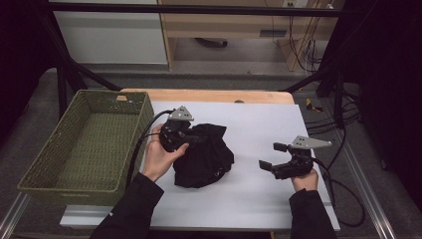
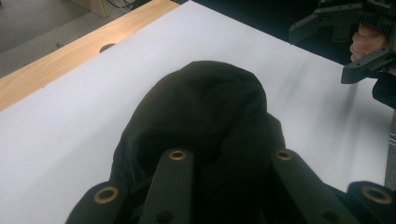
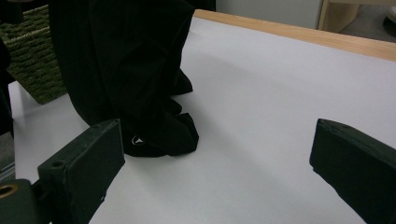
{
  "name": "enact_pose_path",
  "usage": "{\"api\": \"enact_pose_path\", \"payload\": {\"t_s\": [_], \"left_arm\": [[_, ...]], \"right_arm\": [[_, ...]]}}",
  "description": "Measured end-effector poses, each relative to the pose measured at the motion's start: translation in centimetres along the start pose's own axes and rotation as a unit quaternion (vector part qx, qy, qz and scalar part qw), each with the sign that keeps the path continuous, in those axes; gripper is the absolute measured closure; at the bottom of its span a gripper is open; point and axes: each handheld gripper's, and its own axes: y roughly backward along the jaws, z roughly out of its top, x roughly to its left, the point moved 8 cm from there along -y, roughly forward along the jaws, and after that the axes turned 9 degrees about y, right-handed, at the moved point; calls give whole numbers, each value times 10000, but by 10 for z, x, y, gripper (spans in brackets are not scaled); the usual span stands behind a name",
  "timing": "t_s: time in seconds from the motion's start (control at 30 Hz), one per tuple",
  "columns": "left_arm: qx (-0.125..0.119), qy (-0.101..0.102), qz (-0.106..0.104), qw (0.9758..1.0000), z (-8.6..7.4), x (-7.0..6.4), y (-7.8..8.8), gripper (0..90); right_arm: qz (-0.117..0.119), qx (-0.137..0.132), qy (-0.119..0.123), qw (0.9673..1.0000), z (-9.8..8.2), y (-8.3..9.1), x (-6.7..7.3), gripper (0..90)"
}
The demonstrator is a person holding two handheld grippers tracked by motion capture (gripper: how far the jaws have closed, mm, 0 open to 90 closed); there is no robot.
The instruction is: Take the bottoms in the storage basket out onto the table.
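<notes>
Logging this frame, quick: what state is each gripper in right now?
Left gripper: shut on the black garment, which hangs from it onto the white table cover.
Right gripper: open, holding nothing, off to the garment's side.

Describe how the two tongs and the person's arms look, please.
Both tongs, left and right, are black, each with a grey three-cornered plate on top and a black cable trailing behind. The left tongs' jaws have brass-ringed holes, seen in the left gripper view. The right tongs' jaws are blocky and dark. The person wears black long sleeves.
</notes>
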Motion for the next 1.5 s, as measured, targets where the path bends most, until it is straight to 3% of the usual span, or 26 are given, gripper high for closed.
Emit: {"api": "enact_pose_path", "payload": {"t_s": [0.7,1.03,1.2,1.5], "left_arm": [[204,65,32,9998,-25,6,-20,754],[360,88,45,9993,-36,8,-30,671],[373,99,29,9993,-37,9,-32,586],[191,255,-58,9995,-32,8,-24,314]], "right_arm": [[2,-1,2,10000,0,0,0,36],[4,-6,-1,10000,0,0,0,36],[-2,-3,-1,10000,0,0,0,36],[6,-11,-1,10000,0,0,0,36]]}}
